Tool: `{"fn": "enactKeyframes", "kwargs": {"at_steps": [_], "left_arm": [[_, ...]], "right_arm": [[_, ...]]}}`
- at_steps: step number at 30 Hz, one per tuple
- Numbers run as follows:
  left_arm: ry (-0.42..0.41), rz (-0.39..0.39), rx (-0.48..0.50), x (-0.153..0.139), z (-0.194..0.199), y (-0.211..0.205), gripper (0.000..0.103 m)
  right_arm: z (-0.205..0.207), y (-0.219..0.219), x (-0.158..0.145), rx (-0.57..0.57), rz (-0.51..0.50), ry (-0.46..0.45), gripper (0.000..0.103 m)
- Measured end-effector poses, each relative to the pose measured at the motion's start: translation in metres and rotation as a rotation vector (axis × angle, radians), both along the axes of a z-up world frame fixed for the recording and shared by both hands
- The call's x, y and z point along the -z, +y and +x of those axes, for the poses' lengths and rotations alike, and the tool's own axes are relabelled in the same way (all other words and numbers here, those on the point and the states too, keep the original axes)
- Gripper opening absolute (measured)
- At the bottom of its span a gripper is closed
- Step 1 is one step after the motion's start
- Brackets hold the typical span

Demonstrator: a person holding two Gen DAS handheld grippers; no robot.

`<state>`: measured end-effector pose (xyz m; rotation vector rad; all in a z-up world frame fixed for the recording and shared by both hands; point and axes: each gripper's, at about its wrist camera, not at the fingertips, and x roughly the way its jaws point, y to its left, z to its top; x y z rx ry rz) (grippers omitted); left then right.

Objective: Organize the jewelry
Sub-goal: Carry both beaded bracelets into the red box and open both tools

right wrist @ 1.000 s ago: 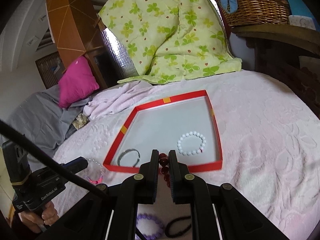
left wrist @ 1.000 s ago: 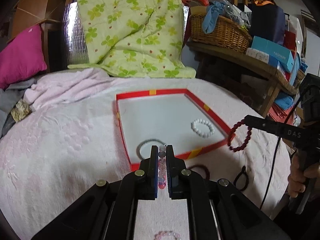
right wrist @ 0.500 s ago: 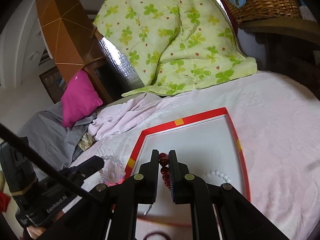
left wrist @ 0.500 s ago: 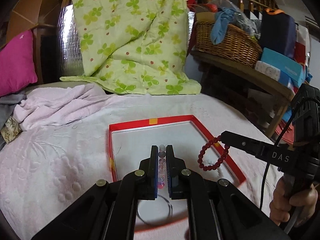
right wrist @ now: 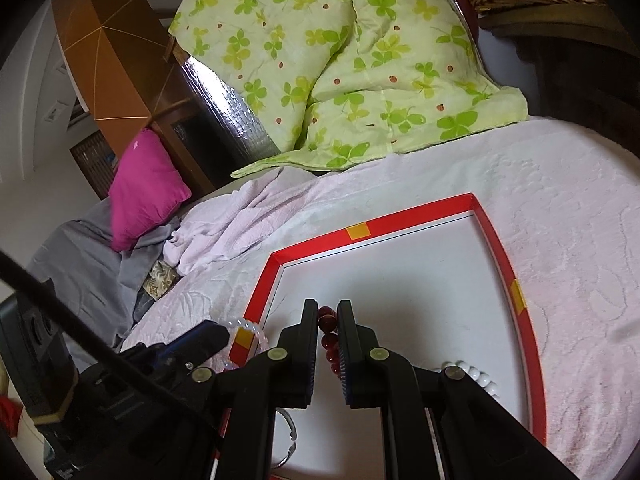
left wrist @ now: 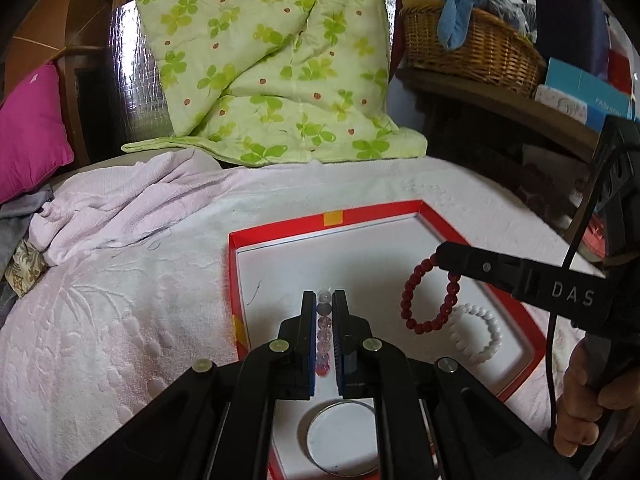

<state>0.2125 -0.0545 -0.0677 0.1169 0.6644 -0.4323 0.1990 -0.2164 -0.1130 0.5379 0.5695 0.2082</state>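
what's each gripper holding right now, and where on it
Left gripper pinches a pale pink bead bracelet by a few beads; right gripper pinches the dark red bead bracelet likewise.

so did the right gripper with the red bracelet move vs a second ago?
Yes. The right gripper, shut on the red bead bracelet, has come forward from outside the red tray's near corner to hang over the white floor, beside the white bead bracelet.

left tongs (left wrist: 325, 300): jaws clamped, angled downward | right tongs (right wrist: 328, 312): jaws clamped, angled downward | hand (left wrist: 588, 408): wrapped around right tongs' handle
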Motion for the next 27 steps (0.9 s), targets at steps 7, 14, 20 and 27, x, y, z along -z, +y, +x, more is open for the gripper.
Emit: {"fn": "enactKeyframes", "kwargs": {"at_steps": [7,14,20,27], "left_arm": [[-0.005,0.035,-0.005,0.004,0.002,-0.005,0.008],[-0.019,0.081,-0.018,0.008,0.007,-0.01,0.008],[-0.024,0.116,-0.033,0.013,0.013,-0.011,0.008],[-0.021,0.146,-0.058,0.018,0.02,-0.01,0.008]], "right_arm": [[0.01,0.005,0.007,-0.005,0.033,0.025,0.011],[0.022,0.006,0.007,0.002,0.053,0.022,0.011],[0.034,0.001,0.016,0.018,0.061,0.056,0.011],[0.041,-0.005,0.022,0.038,0.046,0.082,0.011]]}}
